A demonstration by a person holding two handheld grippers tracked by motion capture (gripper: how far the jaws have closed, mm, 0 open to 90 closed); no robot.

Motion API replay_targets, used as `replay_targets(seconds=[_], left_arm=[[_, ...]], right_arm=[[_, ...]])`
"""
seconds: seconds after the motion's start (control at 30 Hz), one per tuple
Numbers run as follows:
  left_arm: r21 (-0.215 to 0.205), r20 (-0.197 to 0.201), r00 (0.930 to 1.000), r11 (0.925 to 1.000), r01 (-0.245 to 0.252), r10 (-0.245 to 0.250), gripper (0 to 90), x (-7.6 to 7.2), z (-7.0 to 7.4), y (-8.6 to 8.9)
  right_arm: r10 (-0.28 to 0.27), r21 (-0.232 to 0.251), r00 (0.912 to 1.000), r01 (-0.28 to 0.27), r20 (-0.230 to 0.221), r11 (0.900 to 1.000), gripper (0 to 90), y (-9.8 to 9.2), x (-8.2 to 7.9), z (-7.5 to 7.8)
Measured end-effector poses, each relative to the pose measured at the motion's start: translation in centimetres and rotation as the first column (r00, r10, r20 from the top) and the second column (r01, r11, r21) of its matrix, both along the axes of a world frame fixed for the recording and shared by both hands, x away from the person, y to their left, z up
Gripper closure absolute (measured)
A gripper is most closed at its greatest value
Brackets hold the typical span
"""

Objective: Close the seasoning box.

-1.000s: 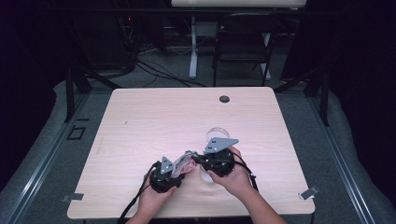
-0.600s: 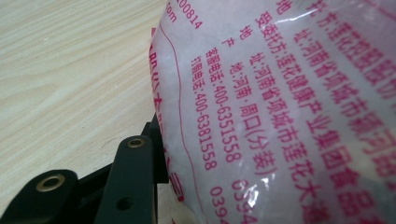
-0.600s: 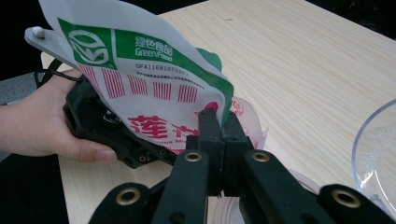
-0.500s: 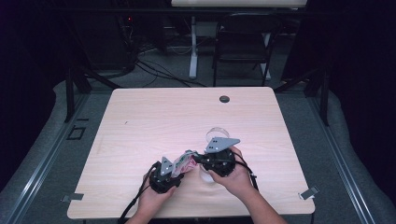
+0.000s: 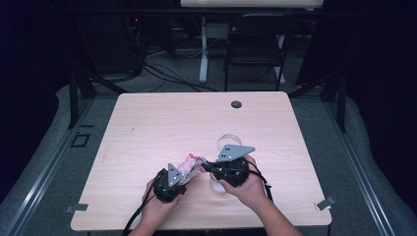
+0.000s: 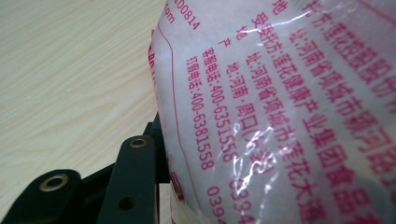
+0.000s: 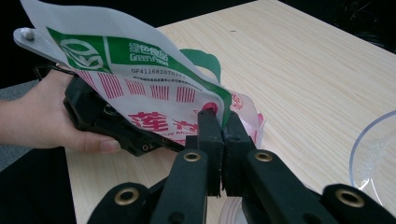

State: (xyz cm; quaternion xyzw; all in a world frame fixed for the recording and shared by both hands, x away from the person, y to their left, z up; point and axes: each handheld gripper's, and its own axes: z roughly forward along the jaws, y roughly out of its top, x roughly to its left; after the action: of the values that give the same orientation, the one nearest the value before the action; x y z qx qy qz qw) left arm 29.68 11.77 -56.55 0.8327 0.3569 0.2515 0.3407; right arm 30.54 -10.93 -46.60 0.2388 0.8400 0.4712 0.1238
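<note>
Together, both tools grip a red-printed clear plastic bag (image 7: 154,100) of seemingly white grains, beside a clear glass bowl (image 7: 373,163) on the bench.

Glass bowl (image 5: 227,143) beside right tool (image 5: 209,166)

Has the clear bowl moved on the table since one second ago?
No. In the high view the bowl lies at the same place relative to the table's dark grommet.

High cam overhead, facing fwd/down; gripper cams close-up, all sharing bag (image 5: 189,163).
</note>
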Motion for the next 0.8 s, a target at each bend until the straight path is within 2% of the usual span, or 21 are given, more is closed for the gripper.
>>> replay_targets(seconds=[0.3, 0.33, 0.43, 0.8], left_arm=[[0.064, 0.054, 0.9984, 0.9978, -0.017, 0.014, 60.6, -0.08, 0.63, 0.37], [0.057, 0.059, 0.998, 0.9981, -0.023, 0.02, 60.6, -0.1, 0.62, 0.37], [0.077, 0.072, 0.9971, 0.9966, -0.029, 0.023, 60.7, -0.1, 0.74, 0.47], [0.107, 0.089, 0.9955, 0.9934, -0.041, 0.032, 60.7, -0.06, 0.98, 0.71]], right_arm=[[0.006, 0.007, 1.0, -0.006, 0.003, 1.0, 87.8, -0.07, -0.1, 0.03], [0.006, 0.007, 1.0, -0.006, 0.003, 1.0, 87.2, -0.07, -0.1, 0.03], [0.009, 0.002, 1.0, -0.009, 0.002, 1.0, 85.0, -0.06, -0.09, 0.02], [0.016, -0.005, 0.9998, -0.016, 0.013, 1.0, 75.5, -0.06, -0.11, 0.08]])
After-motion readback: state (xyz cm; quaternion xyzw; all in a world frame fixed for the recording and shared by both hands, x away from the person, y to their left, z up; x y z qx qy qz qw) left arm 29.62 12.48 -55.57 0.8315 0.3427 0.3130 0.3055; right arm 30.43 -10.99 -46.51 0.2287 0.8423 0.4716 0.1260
